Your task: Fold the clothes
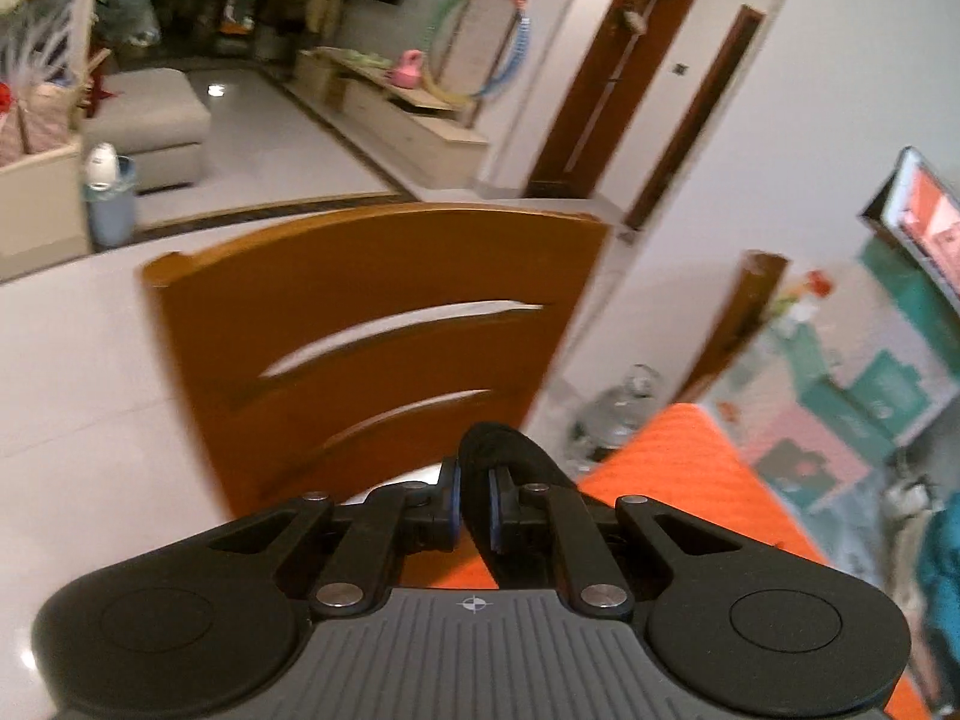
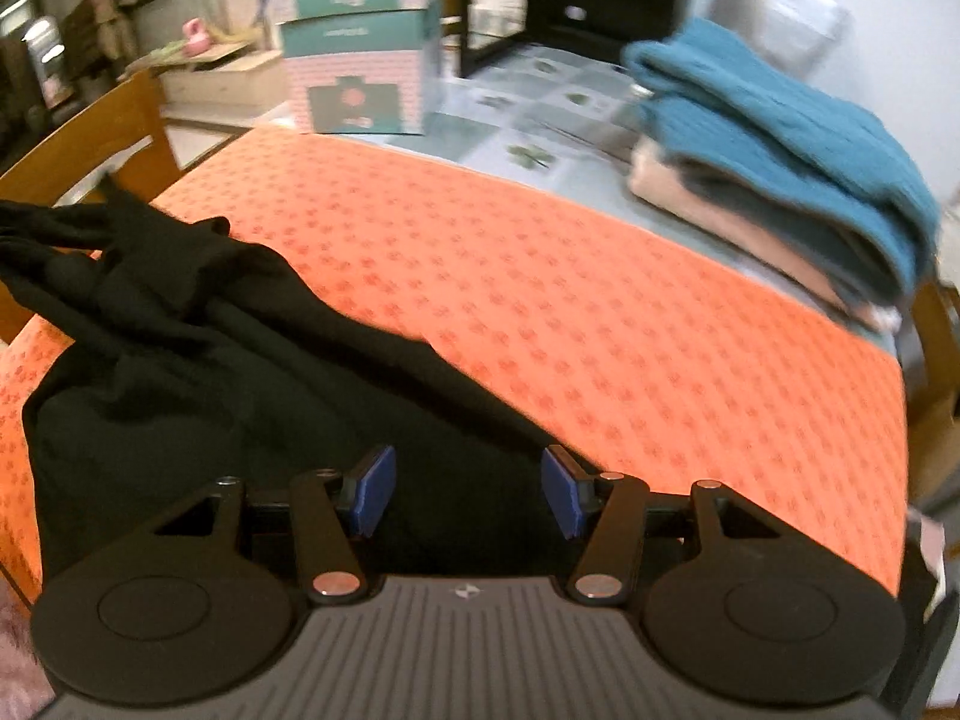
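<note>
Pinching black cloth (image 1: 504,450), left jaws face a wooden chair (image 1: 372,324); right jaws gape near folded sweaters (image 2: 780,168).

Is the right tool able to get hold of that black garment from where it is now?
Probably yes: the right tool is open, right over the black garment on the orange mat, with nothing between.

Home living/dining room: grey sofa (image 1: 150,120), wooden dining chair (image 1: 372,324), interior doors (image 1: 606,84), hula hoop (image 1: 480,42), folded sweaters (image 2: 780,156) on orange-clothed table (image 2: 600,312).
</note>
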Demonstrator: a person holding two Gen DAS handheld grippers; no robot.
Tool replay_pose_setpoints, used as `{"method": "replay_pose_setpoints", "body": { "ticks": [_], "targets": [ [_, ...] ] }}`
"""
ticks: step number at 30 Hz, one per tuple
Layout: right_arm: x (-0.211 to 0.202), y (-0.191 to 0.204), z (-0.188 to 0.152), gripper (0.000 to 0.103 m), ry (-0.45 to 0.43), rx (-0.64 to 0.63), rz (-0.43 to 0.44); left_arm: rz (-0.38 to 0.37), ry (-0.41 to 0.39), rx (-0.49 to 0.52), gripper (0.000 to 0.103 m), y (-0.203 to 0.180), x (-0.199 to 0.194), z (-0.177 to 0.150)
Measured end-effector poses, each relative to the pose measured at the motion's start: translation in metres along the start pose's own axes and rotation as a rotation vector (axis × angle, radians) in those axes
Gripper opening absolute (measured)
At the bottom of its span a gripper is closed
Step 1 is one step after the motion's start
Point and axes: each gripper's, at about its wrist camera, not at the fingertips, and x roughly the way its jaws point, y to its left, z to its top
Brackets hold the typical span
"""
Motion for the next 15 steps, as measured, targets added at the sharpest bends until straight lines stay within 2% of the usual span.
{"method": "replay_pose_setpoints", "body": {
  "ticks": [5,8,10,12,13,15],
  "targets": [
    [0.028,0.013,0.031,0.06,0.022,-0.061,0.06,0.078,0.012,-0.032,0.015,0.028,-0.002,-0.002],
    [0.05,0.02,0.046,0.06,0.049,-0.109,0.092,0.045,0.022,-0.016,0.028,0.03,-0.007,-0.009],
    [0.068,0.025,0.053,0.06,0.081,-0.143,0.102,0.015,0.013,0.004,0.044,0.028,-0.011,-0.01],
    [0.082,0.028,0.057,0.06,0.108,-0.166,0.113,-0.019,-0.01,0.037,0.053,0.021,-0.016,-0.009],
    [0.083,0.028,0.057,0.06,0.116,-0.168,0.121,-0.036,-0.023,0.054,0.062,0.017,-0.018,-0.009],
    [0.086,0.027,0.056,0.047,0.131,-0.17,0.137,-0.081,-0.032,0.084,0.069,0.007,-0.02,-0.007]
  ]
}}
